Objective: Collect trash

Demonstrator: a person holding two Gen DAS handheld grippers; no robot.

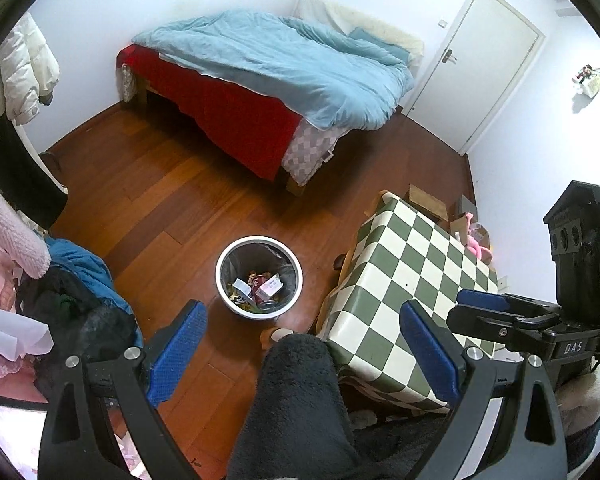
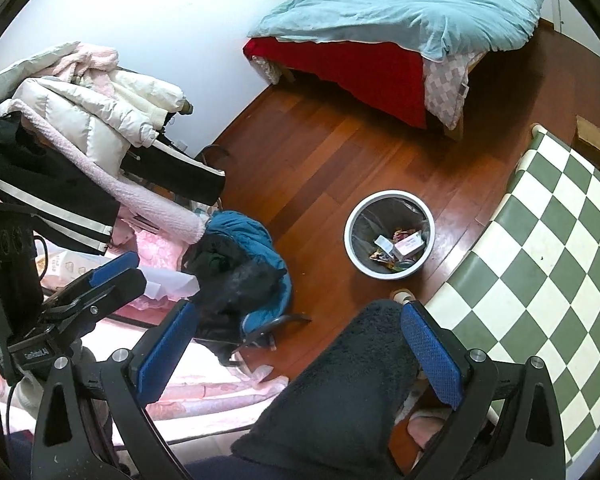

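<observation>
Plenty of bare wood floor (image 1: 160, 208) is left around the trash bin (image 1: 259, 276), so it can be reached from above, its mouth uncovered. The right is blocked by the checkered table (image 1: 412, 264), the left by a chair heaped with clothes (image 2: 240, 264). The bed (image 1: 268, 80) is well apart.

Glossy reddish-brown wooden floor (image 1: 172, 208); smooth white plastic-looking round bin (image 1: 259, 276) holding paper scraps; matt rumpled light-blue cloth duvet (image 1: 276, 64).
</observation>
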